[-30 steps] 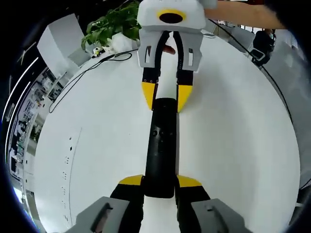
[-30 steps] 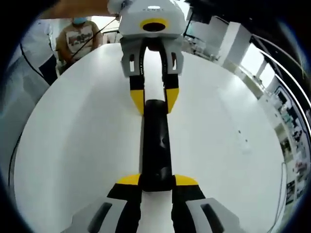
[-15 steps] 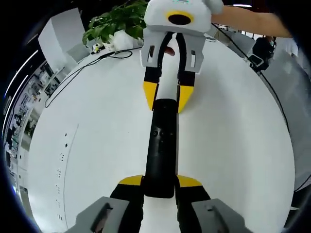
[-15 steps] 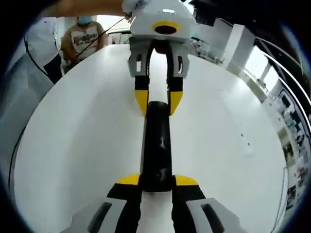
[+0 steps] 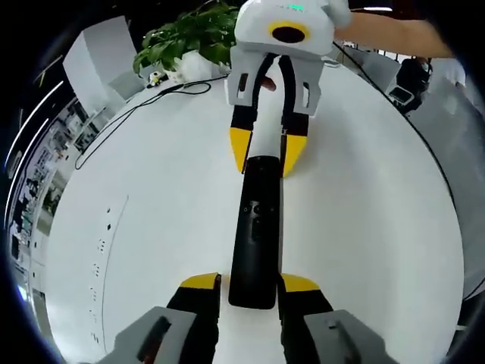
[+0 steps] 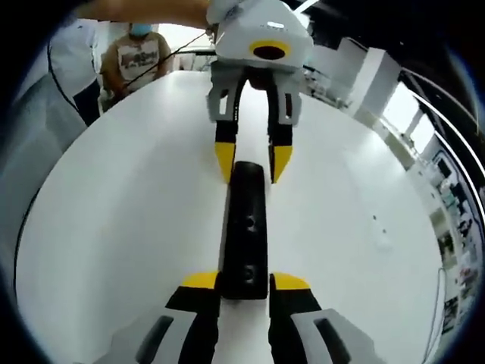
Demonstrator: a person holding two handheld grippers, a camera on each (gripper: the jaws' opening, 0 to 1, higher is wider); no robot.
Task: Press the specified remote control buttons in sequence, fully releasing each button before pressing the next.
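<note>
Round white surface (image 5: 144, 227); slim black plastic remote control (image 5: 256, 231) lying flat on it, end to end between both claws; left claw (image 5: 250, 283) released, straddling near end; right claw (image 6: 242, 280) clenched on opposite end, apparently; step: steadying before a press; next: reach a button.

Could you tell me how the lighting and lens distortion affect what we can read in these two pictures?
Left gripper view: even, bright light; the white table nearly blows out, and the fisheye bends its edge. The black remote is sharp, its buttons readable. Right gripper view: the same curving, bright windows washed out behind; the remote shows faint sheen, and the far left tool stays crisp.
</note>
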